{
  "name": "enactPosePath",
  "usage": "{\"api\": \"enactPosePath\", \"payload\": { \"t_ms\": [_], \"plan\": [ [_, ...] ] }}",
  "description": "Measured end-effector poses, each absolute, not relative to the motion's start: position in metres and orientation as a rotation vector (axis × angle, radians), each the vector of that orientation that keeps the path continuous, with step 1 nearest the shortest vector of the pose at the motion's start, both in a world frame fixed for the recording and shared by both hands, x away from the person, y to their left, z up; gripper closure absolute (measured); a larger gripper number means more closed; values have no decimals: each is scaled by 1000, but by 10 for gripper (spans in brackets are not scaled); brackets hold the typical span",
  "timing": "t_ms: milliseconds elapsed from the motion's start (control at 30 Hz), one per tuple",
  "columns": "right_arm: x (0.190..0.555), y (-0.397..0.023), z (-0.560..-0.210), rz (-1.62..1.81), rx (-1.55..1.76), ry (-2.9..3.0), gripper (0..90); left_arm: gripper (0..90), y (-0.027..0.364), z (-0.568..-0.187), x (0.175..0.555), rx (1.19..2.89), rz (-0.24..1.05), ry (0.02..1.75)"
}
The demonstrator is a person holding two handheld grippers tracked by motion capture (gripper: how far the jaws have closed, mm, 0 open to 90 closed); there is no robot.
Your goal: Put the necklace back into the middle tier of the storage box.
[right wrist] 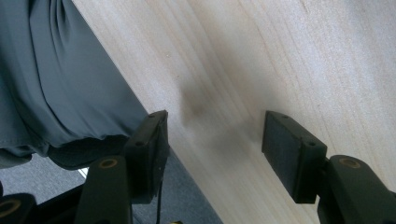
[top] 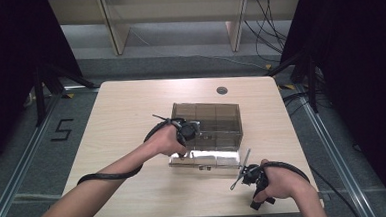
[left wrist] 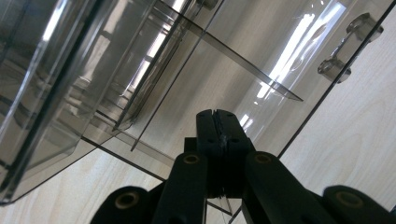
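Note:
A smoky see-through plastic box with inner dividers stands at the middle of the table. A glossy part of it, a flap or pulled-out drawer, lies out in front, toward me. My left gripper is at the box's front left corner. In the left gripper view it has its jaws pressed together against the box's tinted panels; I cannot tell whether a thin edge is pinched between them. A clear handle sits on one panel. My right gripper rests near the table's front edge, and it is open with nothing between its pads.
The light wooden table has a round cable hole at the back. Grey cloth of the person's clothing hangs just past the table's near edge. Black curtains and stands flank the table, with cables on the floor behind.

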State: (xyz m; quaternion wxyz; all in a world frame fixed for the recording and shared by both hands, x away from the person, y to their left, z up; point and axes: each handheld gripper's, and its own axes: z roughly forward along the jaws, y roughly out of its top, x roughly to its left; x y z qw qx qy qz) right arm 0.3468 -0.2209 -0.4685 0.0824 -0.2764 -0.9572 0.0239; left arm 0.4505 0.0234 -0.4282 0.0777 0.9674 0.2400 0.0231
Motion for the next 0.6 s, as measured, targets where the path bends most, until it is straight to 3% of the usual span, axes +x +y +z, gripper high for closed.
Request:
{"api": "enactPosePath", "payload": {
  "t_ms": [600],
  "plan": [
    [345,-220,-468,72,-853,-2859,417,821,23,-429,449,2897,76,703]
  ]
}}
